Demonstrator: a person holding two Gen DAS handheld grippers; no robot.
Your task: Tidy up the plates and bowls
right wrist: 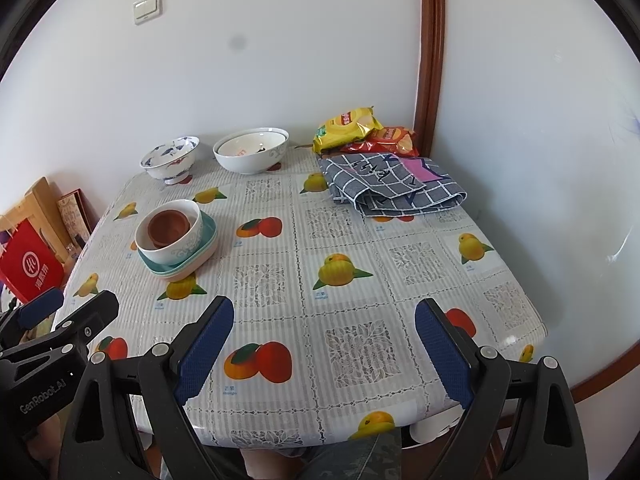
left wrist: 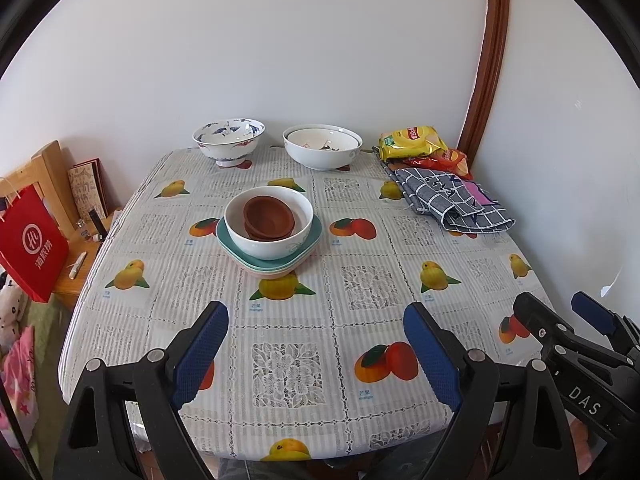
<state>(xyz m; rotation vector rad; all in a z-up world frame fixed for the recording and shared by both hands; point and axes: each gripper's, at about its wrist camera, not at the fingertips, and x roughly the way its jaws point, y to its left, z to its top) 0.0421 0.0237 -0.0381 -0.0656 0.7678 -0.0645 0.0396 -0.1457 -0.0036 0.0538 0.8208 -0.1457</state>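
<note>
Mid-table stands a stack: teal and pink plates carry a white bowl, and small brown bowls nest inside it. At the far edge sit a blue-patterned footed bowl and two nested white bowls. My left gripper hovers open over the near table edge, well short of the stack. My right gripper is open too, beside it on the right, with nothing between its fingers.
A folded grey checked cloth and snack bags lie at the far right by the wall. Left of the table are a wooden chair with a red bag.
</note>
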